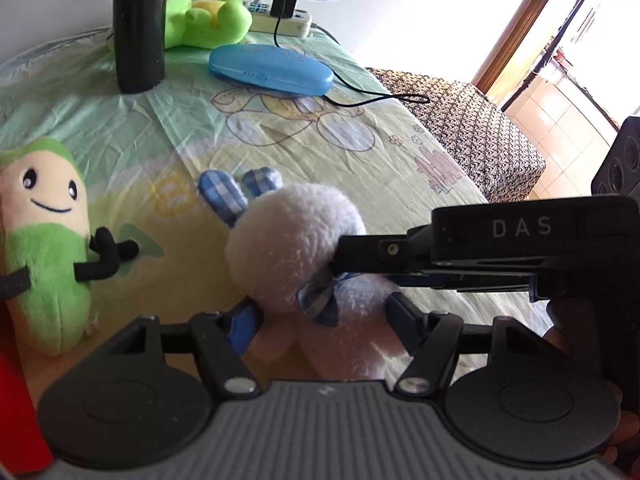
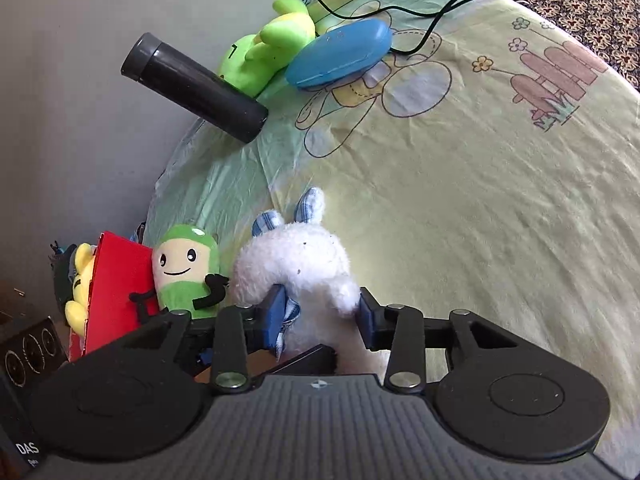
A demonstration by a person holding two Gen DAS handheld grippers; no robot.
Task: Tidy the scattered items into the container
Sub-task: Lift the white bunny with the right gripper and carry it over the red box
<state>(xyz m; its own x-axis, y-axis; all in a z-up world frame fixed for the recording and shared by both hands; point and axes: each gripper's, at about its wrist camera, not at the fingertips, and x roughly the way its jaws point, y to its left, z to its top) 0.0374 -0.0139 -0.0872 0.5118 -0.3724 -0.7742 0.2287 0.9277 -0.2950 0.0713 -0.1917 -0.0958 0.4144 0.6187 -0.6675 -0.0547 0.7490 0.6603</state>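
A white plush bunny (image 1: 292,240) with blue checked ears and a bow lies on the cartoon-print sheet. My left gripper (image 1: 324,320) has its blue pads against both sides of the bunny's body. My right gripper (image 2: 322,316) is shut on the bunny (image 2: 300,260) at the neck, and in the left wrist view it reaches in from the right (image 1: 340,264). The red box (image 2: 116,280) stands at the left with a yellow plush (image 2: 80,280) in it. A green smiling plush (image 2: 186,272) leans on the box and also shows in the left wrist view (image 1: 44,240).
A black flask (image 1: 138,24), a green frog plush (image 1: 208,16) and a blue glasses case (image 1: 272,66) lie farther back, with a power strip (image 1: 280,20) and black cable behind. A patterned cloth (image 1: 460,128) lies past the sheet's right edge.
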